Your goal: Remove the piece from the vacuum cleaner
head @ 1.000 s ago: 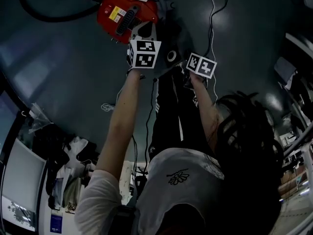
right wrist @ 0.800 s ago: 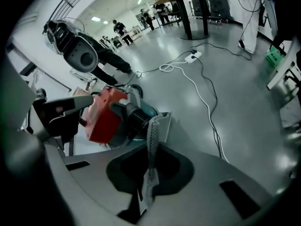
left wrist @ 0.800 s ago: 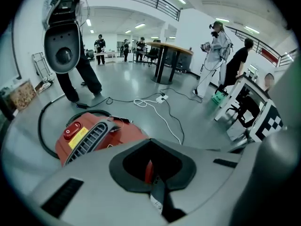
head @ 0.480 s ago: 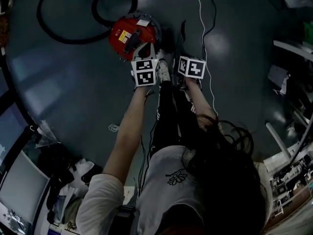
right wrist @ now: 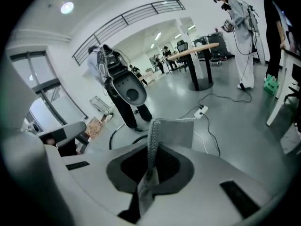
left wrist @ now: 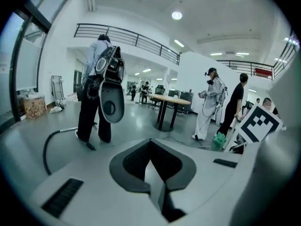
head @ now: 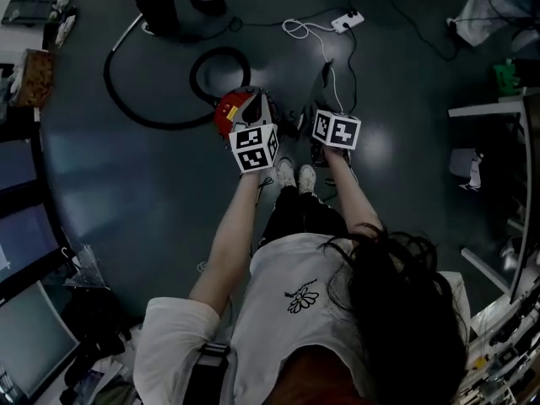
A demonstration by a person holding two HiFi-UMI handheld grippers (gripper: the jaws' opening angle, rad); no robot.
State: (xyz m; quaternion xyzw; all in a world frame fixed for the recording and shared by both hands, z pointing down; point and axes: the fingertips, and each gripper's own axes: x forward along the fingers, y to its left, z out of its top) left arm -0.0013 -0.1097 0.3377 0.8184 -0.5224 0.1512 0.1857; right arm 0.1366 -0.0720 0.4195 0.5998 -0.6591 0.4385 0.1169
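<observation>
Against the head view of a second ago, where both grippers are down at the machine with the person bent over it, the person now stands upright and both grippers are up at chest level, well clear of the floor. The vacuum cleaner sits on the floor at upper centre-left of the head view, red, smaller in frame than before and partly hidden behind the left marker cube. In the right gripper view, the right gripper has its jaws clamped tight on the piece, a thin grey panel with a textured edge that stands up out of the jaws at mid-frame, free of the machine. In the left gripper view, the left gripper has its jaws brought together, and we see nothing between them. We judge the removal itself as done: the piece is off the cleaner and carried in the right claw. What likely remains is setting it down somewhere. We note no obvious place for that yet.
</observation>
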